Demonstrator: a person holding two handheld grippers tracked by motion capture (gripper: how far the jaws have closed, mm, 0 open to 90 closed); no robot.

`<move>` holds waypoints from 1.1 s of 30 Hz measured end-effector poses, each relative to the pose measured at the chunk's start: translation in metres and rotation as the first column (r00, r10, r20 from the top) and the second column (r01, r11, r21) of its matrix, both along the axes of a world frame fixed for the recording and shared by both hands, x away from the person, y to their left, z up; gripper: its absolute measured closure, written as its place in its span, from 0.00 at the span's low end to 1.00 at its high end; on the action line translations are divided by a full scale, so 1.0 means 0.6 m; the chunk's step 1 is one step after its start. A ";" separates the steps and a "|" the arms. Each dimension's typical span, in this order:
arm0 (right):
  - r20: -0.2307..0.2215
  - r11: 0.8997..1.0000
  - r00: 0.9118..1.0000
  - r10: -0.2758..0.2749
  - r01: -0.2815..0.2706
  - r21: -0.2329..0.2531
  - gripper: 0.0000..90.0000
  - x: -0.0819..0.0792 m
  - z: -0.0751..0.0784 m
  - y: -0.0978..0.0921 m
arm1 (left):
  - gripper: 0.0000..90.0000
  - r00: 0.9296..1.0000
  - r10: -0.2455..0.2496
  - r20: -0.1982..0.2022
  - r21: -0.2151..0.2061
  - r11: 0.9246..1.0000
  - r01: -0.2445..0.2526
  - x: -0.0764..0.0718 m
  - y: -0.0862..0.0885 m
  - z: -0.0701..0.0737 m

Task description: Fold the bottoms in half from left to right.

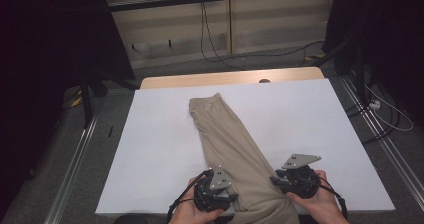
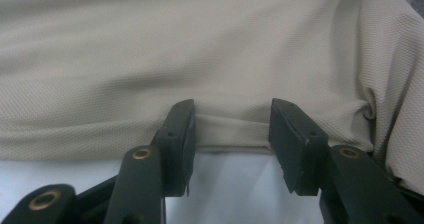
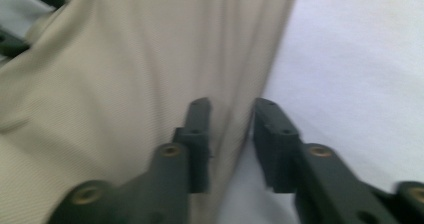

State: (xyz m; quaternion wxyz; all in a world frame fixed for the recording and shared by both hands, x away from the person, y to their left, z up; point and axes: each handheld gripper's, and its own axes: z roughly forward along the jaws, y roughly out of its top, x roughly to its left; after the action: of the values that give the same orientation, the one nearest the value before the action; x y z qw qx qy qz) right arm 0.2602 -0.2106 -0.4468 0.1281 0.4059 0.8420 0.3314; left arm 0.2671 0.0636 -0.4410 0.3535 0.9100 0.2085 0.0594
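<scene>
Table (image 1: 320, 114), one, with a white rectangular top, lies below me in the high view. One beige fabric garment (image 1: 227, 134), folded long and narrow, runs across it on a diagonal from the far centre to the near edge, where its wider end hangs over. I count two black two-jaw grippers, each with one grey three-cornered plate on top. My left gripper (image 1: 234, 198) sits at the garment's left side near the table's front edge; my right gripper (image 1: 274, 180) sits at its right side, at about the same depth. One hand holds each gripper. On the grey floor beyond the table lie several dark cables (image 1: 210, 44).

Left gripper view: my two jaws stand apart, with a clear gap between them. Their tips reach the hemmed edge of the beige garment (image 2: 200, 59), which spans the gap. White tabletop (image 2: 230, 184) shows between the jaws below that edge.

Right gripper view: my two jaws stand apart, with nothing clamped. The long edge of the garment (image 3: 125, 84) runs into the gap between them; one jaw lies over cloth, the other over bare white tabletop (image 3: 360, 74).
</scene>
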 end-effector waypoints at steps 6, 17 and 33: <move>-0.038 0.999 0.999 0.014 -0.013 0.039 0.97 0.002 -0.001 0.000 | 0.60 0.999 0.023 0.030 -0.074 0.997 -0.020 -0.005 0.016 0.017; -0.074 0.997 0.997 -0.009 0.015 0.077 1.00 0.003 0.000 -0.004 | 0.97 0.997 -0.077 0.021 0.006 0.997 0.077 -0.003 -0.005 -0.003; -0.095 0.993 0.994 0.052 -0.041 0.114 1.00 -0.084 0.010 0.004 | 1.00 0.991 -0.114 -0.075 -0.001 0.993 0.114 -0.040 0.046 0.016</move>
State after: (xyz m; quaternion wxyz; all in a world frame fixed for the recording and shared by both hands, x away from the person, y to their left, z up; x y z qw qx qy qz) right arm 0.2095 -0.2079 -0.4406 0.0558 0.4085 0.8366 0.3607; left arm 0.2432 0.0914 -0.4315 0.3468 0.9225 0.1693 0.0053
